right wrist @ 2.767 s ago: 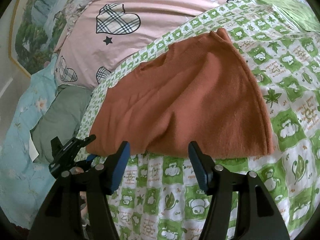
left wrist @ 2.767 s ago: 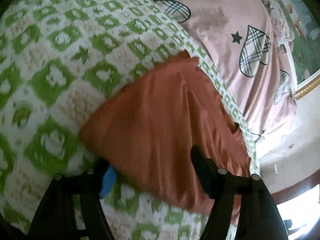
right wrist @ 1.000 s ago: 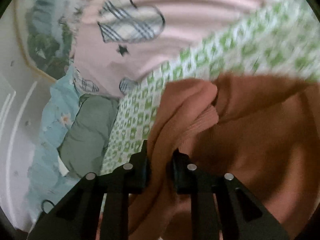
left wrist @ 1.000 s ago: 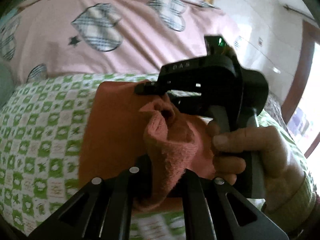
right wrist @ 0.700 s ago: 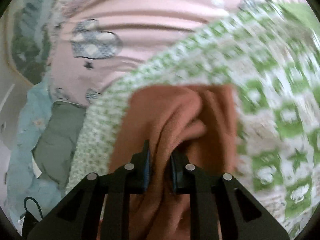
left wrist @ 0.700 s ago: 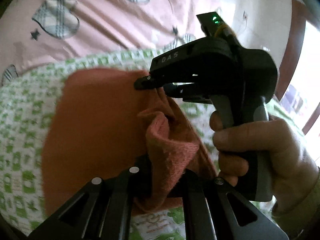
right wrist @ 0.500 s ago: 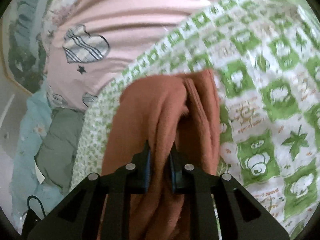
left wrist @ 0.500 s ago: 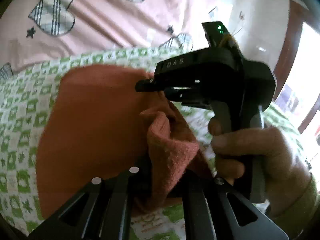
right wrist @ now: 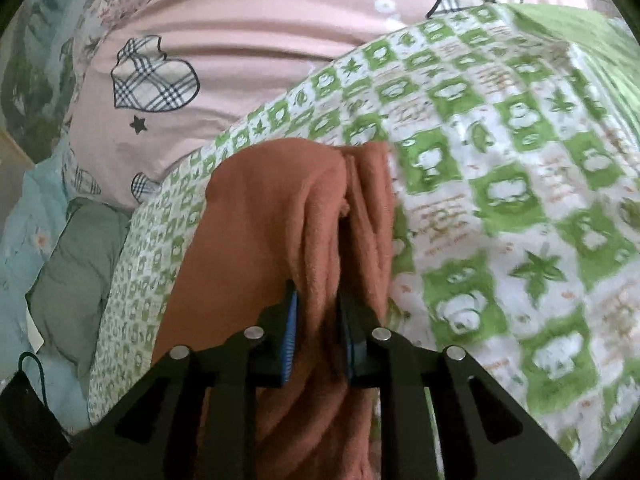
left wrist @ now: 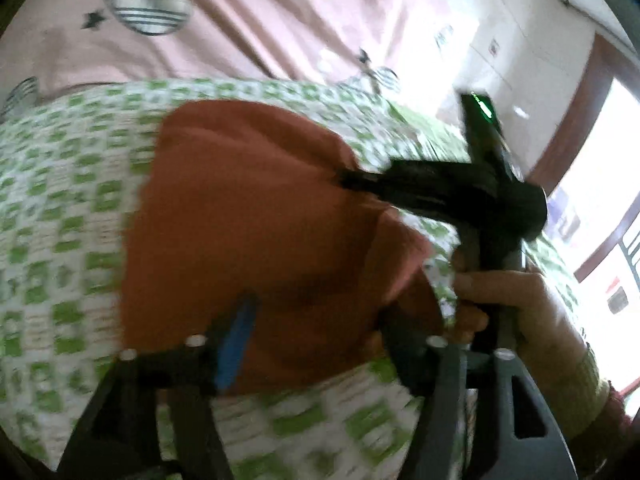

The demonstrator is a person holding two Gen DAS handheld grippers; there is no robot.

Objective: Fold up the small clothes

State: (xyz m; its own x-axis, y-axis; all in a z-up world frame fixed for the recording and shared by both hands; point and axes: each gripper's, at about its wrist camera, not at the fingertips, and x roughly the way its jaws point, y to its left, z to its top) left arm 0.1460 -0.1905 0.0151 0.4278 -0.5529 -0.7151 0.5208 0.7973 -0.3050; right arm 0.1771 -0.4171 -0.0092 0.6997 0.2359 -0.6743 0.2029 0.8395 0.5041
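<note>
Left wrist view: left gripper [left wrist: 316, 320] jaws opening, spread wide with the rust-orange garment [left wrist: 256, 232] lying between them unpinched, folded over on the green-checked bedsheet [left wrist: 60, 208]. Right gripper [right wrist: 318, 320] jaws opening slightly, a bunched fold of garment between the pads. Pink heart-print quilt [right wrist: 256, 40] behind; its white lettering is too blurred to read.

Garment [right wrist: 256, 248] on quilt [right wrist: 500, 184], before pillow [right wrist: 248, 52]
</note>
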